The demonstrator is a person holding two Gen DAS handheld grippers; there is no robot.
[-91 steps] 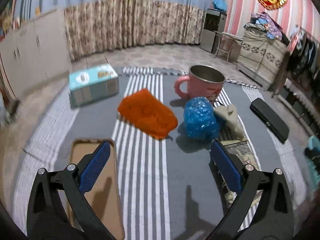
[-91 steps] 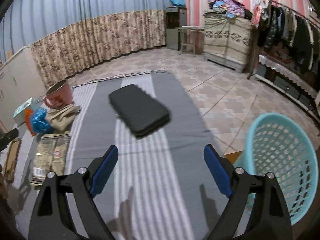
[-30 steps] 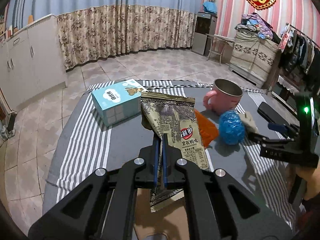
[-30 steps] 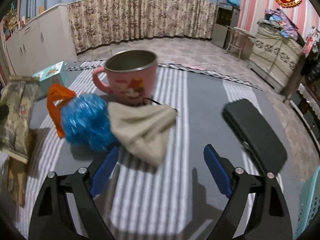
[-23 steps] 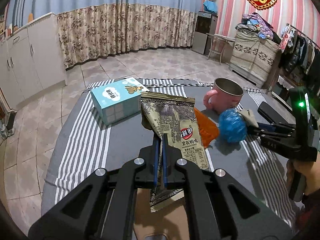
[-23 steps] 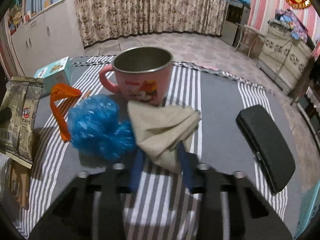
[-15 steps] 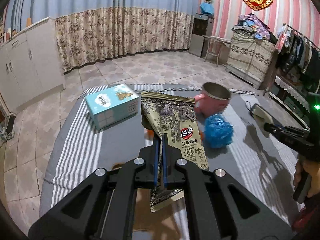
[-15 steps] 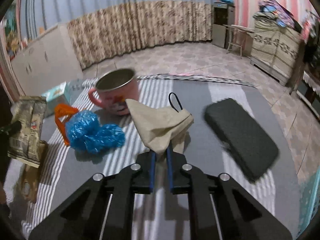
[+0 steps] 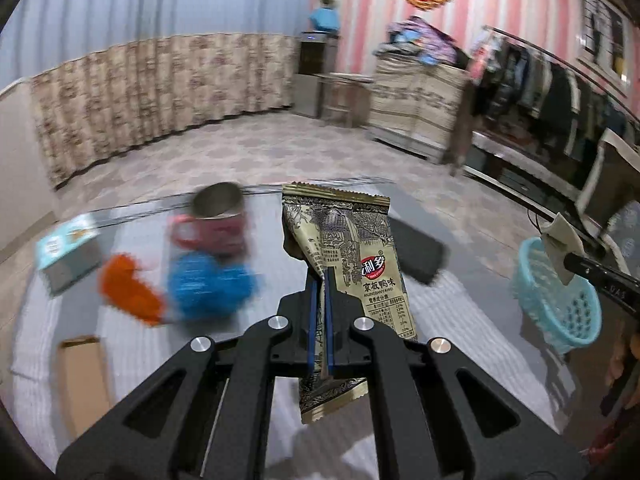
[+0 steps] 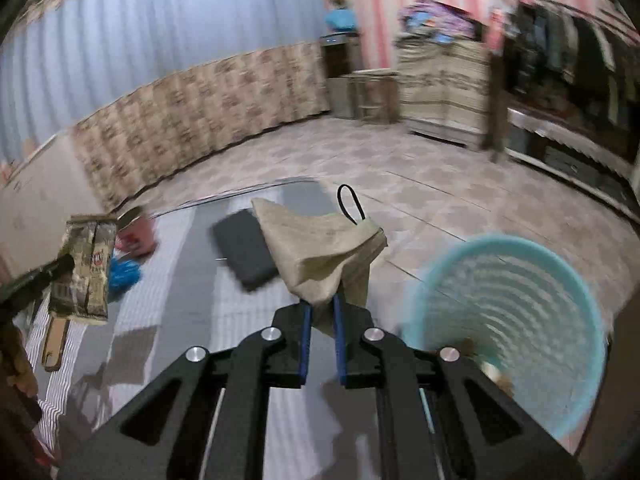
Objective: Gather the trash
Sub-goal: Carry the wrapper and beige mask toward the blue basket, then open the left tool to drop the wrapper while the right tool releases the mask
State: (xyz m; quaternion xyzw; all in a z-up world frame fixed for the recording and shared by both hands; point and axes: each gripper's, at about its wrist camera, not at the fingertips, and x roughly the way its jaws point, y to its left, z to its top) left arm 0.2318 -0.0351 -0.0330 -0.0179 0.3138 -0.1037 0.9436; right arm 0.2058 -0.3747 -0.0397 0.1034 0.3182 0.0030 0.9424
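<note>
My left gripper [image 9: 319, 280] is shut on a gold and black snack wrapper [image 9: 348, 256] and holds it upright above the grey striped mat [image 9: 448, 312]. My right gripper [image 10: 320, 304] is shut on a crumpled beige paper bag [image 10: 320, 248] with a black loop. A light blue plastic basket [image 10: 516, 320] stands just right of the right gripper; it also shows at the right in the left wrist view [image 9: 556, 304]. The bag shows there too, above the basket [image 9: 560, 244]. A blue crumpled bag [image 9: 208, 284] and an orange wrapper [image 9: 132, 292] lie on the mat.
A pink mug [image 9: 216, 220], a light blue tissue box [image 9: 66, 252], a black case [image 9: 416, 252] and a cardboard piece [image 9: 82, 380] lie on the mat. Tiled floor surrounds it. A cabinet [image 9: 416, 112] and a clothes rack [image 9: 560, 92] stand at the far right.
Both grippers have swung right toward the basket with their loads. The right gripper closed on the beige bag and lifted it off the mat. The left still holds the wrapper.
</note>
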